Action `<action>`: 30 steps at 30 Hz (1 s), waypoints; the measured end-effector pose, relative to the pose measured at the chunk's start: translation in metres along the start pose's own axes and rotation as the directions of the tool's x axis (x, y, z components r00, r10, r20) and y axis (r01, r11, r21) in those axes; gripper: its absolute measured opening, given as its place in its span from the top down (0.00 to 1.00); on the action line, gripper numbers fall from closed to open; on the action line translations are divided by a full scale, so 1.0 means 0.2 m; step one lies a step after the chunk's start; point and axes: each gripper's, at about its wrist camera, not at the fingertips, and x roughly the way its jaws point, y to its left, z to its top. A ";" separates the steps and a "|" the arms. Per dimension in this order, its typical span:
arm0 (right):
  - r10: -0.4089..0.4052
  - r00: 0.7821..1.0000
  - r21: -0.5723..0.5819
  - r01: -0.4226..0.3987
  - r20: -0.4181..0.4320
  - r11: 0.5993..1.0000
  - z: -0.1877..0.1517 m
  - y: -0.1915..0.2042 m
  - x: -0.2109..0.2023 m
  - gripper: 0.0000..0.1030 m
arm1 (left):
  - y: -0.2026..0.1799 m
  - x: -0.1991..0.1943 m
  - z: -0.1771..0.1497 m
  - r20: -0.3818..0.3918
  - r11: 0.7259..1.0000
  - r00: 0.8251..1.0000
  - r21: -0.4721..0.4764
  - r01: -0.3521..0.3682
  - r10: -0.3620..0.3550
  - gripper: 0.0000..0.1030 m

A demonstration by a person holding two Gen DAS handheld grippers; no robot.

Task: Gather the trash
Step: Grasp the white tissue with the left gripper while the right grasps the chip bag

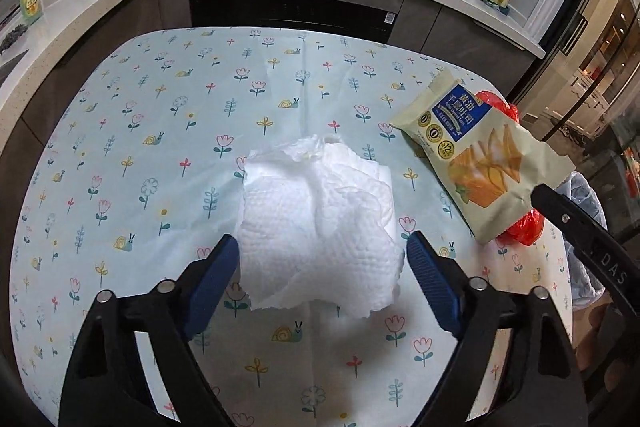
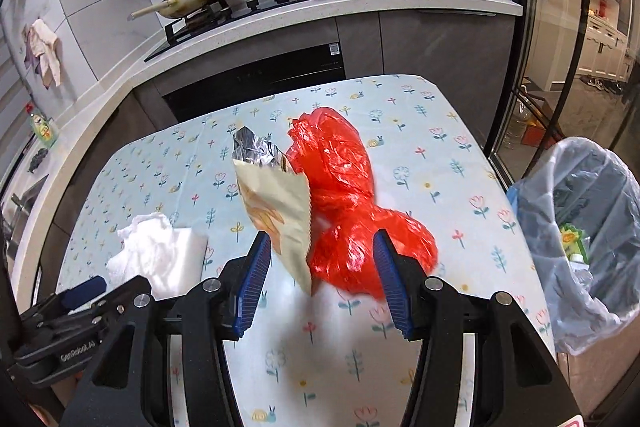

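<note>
— Blue-padded black fingers (image 1: 208, 279) of the left gripper (image 1: 322, 265) fill the bottom of the left wrist view, spread wide on either side of a crumpled white paper towel (image 1: 320, 227). Do the pads touch it?

— Cannot say for certain; the towel's edges come right up to both pads, but the fingers stand open, not pressed in. It lies on the table (image 1: 140, 147), which wears a pale blue cloth printed with tulips and snails, about mid-frame.

— And the right gripper (image 2: 322, 267)?

— Open as well, fingers apart at the lower centre of the right wrist view. Between them hangs a cream snack packet (image 2: 280, 211) with a torn silver-lined top, its lower edge close by the left-hand pad; whether that pad touches it I cannot tell. Just behind the packet sits a crumpled red plastic bag (image 2: 348, 203), on the cloth.

— Anything else for the rubbish?

— At the right edge of that view stands a bin lined with a clear plastic bag (image 2: 580, 227), beside the table, some scraps already inside. In the left wrist view the packet (image 1: 480, 163) shows at right of centre, printed side up, over the red bag (image 1: 524, 227), with the right gripper's black arm reaching to its lower corner
</note>
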 end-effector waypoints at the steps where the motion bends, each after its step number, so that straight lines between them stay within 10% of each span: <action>1: 0.002 1.000 -0.002 -0.002 -0.004 1.000 0.01 0.01 0.02 0.50 | 0.01 0.01 0.00 -0.004 1.000 1.000 -0.003 0.004 -0.004 0.26; 6: 0.018 1.000 -0.027 -0.019 -0.021 0.999 0.03 0.05 0.11 0.53 | 0.02 0.02 0.00 0.001 1.000 1.000 0.009 0.008 -0.008 0.47; 12: 0.092 0.995 -0.033 -0.094 -0.042 0.995 0.02 0.09 0.12 0.91 | 0.00 -0.02 0.01 -0.014 0.999 0.999 0.021 0.041 -0.041 0.88; 30: 0.139 0.974 -0.015 -0.139 0.179 0.990 0.10 -0.04 -0.43 0.97 | -0.25 -0.39 0.01 0.110 0.991 0.989 0.105 0.084 -0.095 0.94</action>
